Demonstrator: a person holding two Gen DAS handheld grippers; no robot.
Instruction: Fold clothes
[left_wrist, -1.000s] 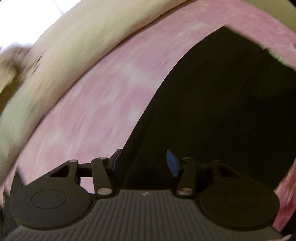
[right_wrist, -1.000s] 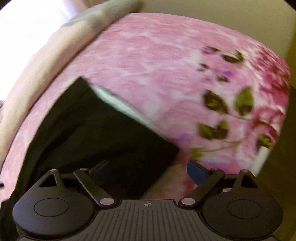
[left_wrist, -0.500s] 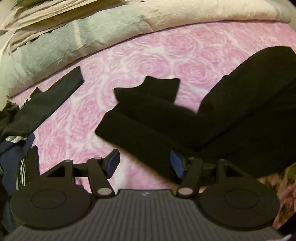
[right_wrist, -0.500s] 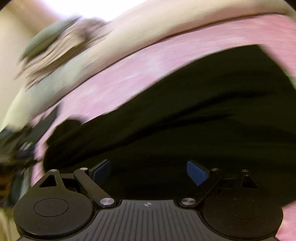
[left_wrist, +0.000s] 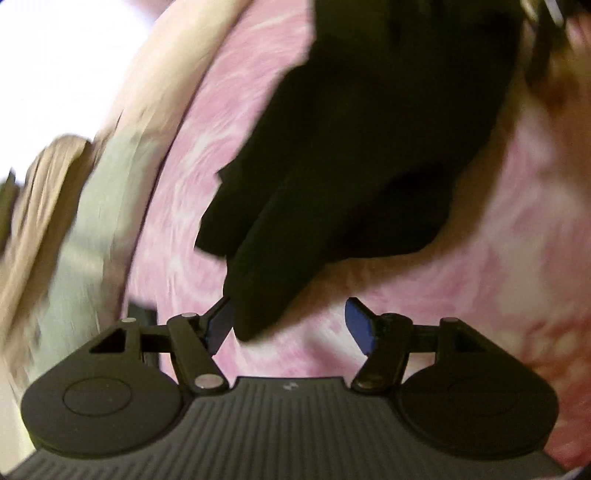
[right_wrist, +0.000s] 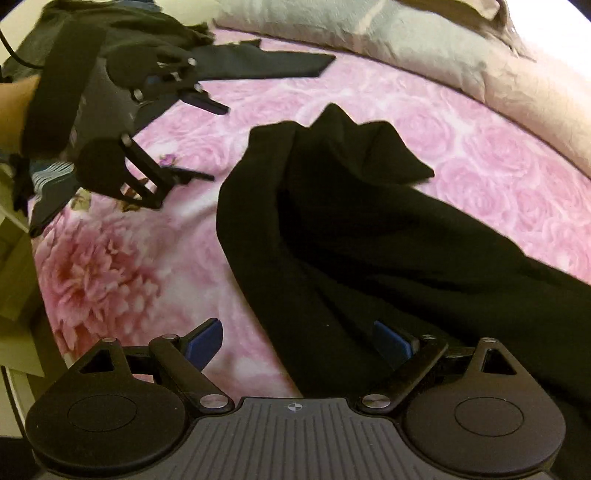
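A black garment (right_wrist: 369, 236) lies rumpled on a pink rose-print bedspread (right_wrist: 147, 280). In the left wrist view the garment (left_wrist: 362, 155) runs from the top down to a cuff end just ahead of the fingers. My left gripper (left_wrist: 290, 323) is open and empty, with the cuff end beside its left pad; it also shows in the right wrist view (right_wrist: 210, 142), hovering left of the garment. My right gripper (right_wrist: 299, 341) is open and empty, low over the garment's near edge, its right pad (right_wrist: 391, 341) over black cloth.
Folded beige and grey bedding (right_wrist: 424, 48) lies along the far edge of the bed. More dark clothes (right_wrist: 266, 64) and a striped item (right_wrist: 55, 177) are piled at the far left. A pale cabinet edge (right_wrist: 14, 280) stands left of the bed.
Both cameras swung a lot. My left gripper turned and now sits at the garment's cuff end. My right gripper swung left, and the whole garment and the left gripper came into its view.
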